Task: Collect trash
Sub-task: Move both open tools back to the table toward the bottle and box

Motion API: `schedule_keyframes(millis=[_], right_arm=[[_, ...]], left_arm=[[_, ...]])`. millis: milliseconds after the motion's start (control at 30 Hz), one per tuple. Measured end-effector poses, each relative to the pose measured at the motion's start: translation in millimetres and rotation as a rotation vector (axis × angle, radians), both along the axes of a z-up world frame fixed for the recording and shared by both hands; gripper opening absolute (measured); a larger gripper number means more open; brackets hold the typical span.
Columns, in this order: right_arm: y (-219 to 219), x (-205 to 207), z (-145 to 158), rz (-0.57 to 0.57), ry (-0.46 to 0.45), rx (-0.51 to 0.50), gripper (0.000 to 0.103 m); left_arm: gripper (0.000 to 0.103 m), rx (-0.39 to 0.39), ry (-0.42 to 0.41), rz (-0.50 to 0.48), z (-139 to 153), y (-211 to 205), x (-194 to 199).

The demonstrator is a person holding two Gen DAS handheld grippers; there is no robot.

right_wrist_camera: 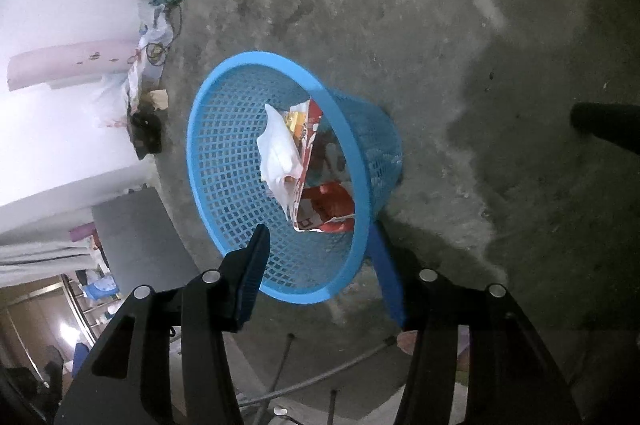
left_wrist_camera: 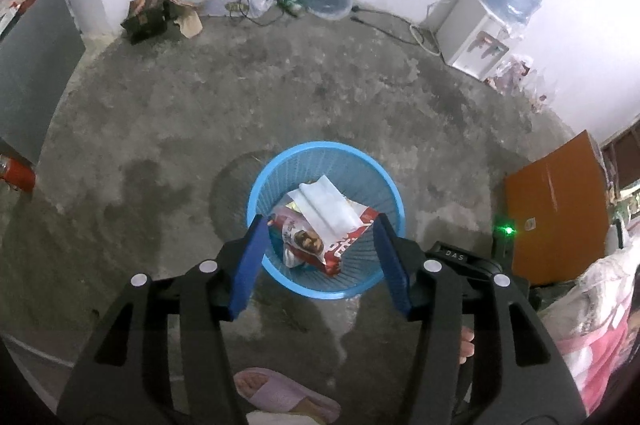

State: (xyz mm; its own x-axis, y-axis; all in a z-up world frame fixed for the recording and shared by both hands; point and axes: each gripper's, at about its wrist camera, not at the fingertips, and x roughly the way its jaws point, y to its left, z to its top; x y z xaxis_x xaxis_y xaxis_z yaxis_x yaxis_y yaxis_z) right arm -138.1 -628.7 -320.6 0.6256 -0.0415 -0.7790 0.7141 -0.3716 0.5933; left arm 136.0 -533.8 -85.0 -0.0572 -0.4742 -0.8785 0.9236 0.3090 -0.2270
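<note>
Blue mesh wastebasket (left_wrist_camera: 256,193) stood on the concrete floor (left_wrist_camera: 160,129). Inside lay a white tissue (left_wrist_camera: 326,207) atop a red snack wrapper (left_wrist_camera: 344,241). Left hand-held gripper (left_wrist_camera: 318,225) and right hand-held gripper (right_wrist_camera: 320,237) hung above it, jaws apart, nothing between them.

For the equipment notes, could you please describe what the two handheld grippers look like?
Both grippers look alike. The left gripper has a black plastic frame with silver round rivets at the pivots and flat blue fingers. The right gripper shows the same black frame, silver rivets and blue fingers.
</note>
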Motion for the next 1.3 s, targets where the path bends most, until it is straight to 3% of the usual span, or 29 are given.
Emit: schedule_keyframes(millis=[133,333,400,533,667,800,1000,1167,1300], right_arm=[[2.2,-1.5,33.3,0.043,-0.01,-0.086,0.05],[19.9,12.8,119.2,0.205,-0.005,-0.308,0.052],[30.5,20.1,152.0,0.268,-0.006,-0.404,0.059],[57.4,37.6,209.5,0.407,-0.013,-0.571,0.07],[84.5,52.9,242.7,0.57,-0.075,-0.656,0.071],[115.0,64.6,259.5,0.705,-0.14,-0.692,0.071],[156.3,98.4,269.2,0.887,-0.239,-0.67,0.071],[201.2,131.9,280.8,1.038,-0.324,-0.642,0.071],[236.1,154.0,289.1,1.134,-0.394,-0.615,0.071]], left_arm=[[0.052,-0.044,-0.006,0.001,28.0,19.2,-3.7],[0.06,-0.164,-0.01,0.021,86.9,82.1,-7.2],[0.067,-0.203,-0.015,0.038,105.6,110.7,-6.6],[0.071,-0.241,-0.044,0.101,133.4,171.2,-1.7],[0.075,-0.29,-0.066,0.209,155.7,248.0,6.5],[0.082,-0.334,-0.137,0.359,175.7,336.0,13.5],[0.083,-0.313,-0.307,0.665,192.4,477.0,16.9],[0.084,-0.306,-0.322,0.874,186.7,568.9,15.7],[0.084,-0.308,-0.278,0.97,170.0,609.4,12.0]])
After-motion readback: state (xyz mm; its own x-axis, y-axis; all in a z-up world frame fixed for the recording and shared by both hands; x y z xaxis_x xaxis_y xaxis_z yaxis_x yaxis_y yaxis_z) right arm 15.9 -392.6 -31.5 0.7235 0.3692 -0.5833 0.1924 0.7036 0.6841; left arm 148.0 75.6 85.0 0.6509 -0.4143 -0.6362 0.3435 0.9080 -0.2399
